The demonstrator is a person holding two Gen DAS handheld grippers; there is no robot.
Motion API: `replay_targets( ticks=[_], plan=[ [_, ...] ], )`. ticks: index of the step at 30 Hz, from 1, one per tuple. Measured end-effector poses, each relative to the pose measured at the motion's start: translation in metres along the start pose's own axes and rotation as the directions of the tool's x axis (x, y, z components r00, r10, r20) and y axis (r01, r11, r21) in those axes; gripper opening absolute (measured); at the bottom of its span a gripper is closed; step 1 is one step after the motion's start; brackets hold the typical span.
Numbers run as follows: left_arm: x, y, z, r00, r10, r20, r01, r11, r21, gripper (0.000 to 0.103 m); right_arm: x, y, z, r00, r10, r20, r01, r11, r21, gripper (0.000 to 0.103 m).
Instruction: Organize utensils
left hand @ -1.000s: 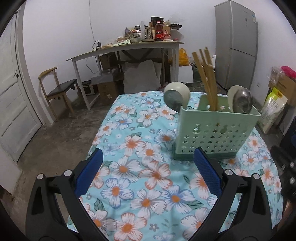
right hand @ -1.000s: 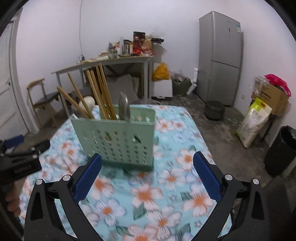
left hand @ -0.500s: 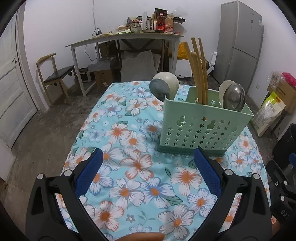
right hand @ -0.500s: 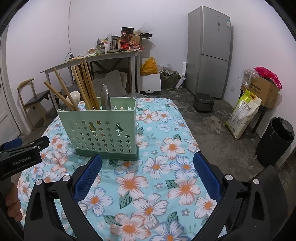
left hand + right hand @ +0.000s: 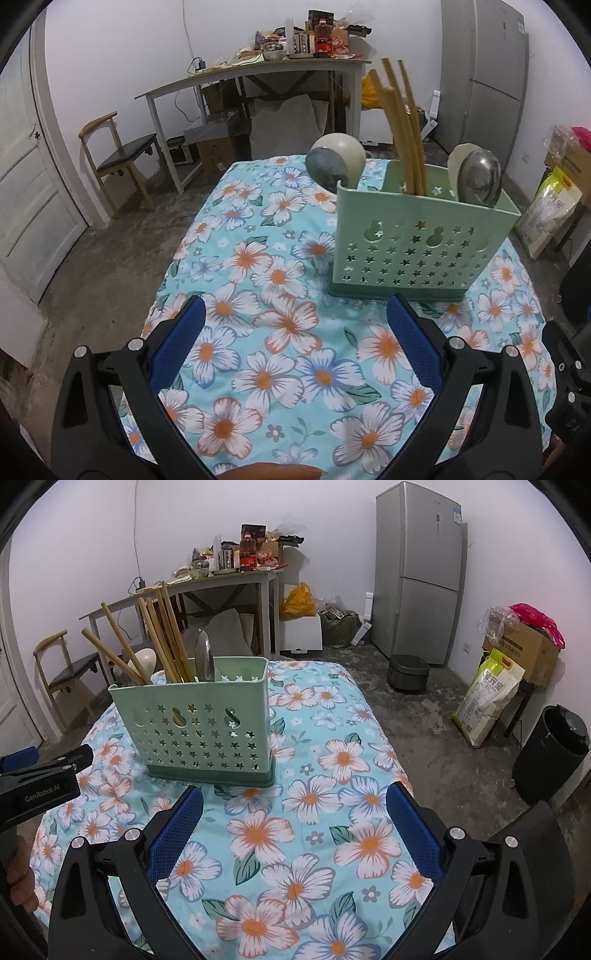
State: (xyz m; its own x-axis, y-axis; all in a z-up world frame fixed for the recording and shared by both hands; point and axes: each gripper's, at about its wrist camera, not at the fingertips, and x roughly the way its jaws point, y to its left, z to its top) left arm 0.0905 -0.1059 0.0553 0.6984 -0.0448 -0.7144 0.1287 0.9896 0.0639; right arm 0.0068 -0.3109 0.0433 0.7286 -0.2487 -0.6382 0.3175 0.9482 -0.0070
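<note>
A green perforated utensil holder (image 5: 417, 243) stands upright on the floral tablecloth (image 5: 280, 332); it also shows in the right wrist view (image 5: 207, 723). It holds wooden chopsticks (image 5: 404, 125), two spoons at its left end (image 5: 334, 164) and two at its right end (image 5: 476, 175). In the right wrist view the chopsticks (image 5: 162, 638) and a metal spoon (image 5: 205, 661) stick up. My left gripper (image 5: 293, 339) is open and empty, short of the holder. My right gripper (image 5: 293, 819) is open and empty, in front of the holder. The left gripper's body (image 5: 40, 782) shows at the left edge.
The floral table (image 5: 332, 775) drops off to bare floor on all sides. Behind stand a cluttered desk (image 5: 266, 70), a chair (image 5: 118, 155), a fridge (image 5: 421, 572), a rice cooker (image 5: 408, 672), a rice bag (image 5: 487, 694) and a black bin (image 5: 554, 753).
Both grippers have drawn back and risen from the holder, so it looks smaller and farther. Both stay open and empty. The holder has not moved.
</note>
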Motion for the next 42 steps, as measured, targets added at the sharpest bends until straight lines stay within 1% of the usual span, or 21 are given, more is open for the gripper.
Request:
replay_targets(
  ticks=[5,13,21,24,32,42],
  plan=[
    [0.004,0.003,0.0,1.0,0.011,-0.018,-0.011,1.0,-0.007,0.095,0.002,-0.001,0.002,1.0,-0.008,0.001,0.008,1.0,-0.001,0.096],
    [0.003,0.009,0.002,1.0,0.027,-0.012,-0.027,1.0,-0.007,0.095,0.002,-0.01,0.004,0.999,-0.036,0.005,0.036,0.999,0.015,0.096],
    [0.003,0.021,0.006,0.996,0.094,0.008,-0.094,0.994,0.046,0.095,0.002,-0.013,0.004,0.999,-0.042,0.006,0.042,0.999,0.028,0.096],
    [0.002,0.028,0.005,0.995,0.104,0.007,-0.104,0.993,0.046,0.095,0.002,-0.012,0.005,0.999,-0.041,0.007,0.041,0.999,0.028,0.096],
    [0.001,0.035,0.004,0.995,0.1,-0.003,-0.1,0.994,0.036,0.095,0.003,-0.01,0.005,0.999,-0.037,0.005,0.037,0.999,0.028,0.096],
    [0.001,0.034,0.002,0.997,0.075,-0.017,-0.074,0.997,0.033,0.095,0.003,-0.008,0.004,0.999,-0.037,0.005,0.037,0.999,0.023,0.096]
  ],
)
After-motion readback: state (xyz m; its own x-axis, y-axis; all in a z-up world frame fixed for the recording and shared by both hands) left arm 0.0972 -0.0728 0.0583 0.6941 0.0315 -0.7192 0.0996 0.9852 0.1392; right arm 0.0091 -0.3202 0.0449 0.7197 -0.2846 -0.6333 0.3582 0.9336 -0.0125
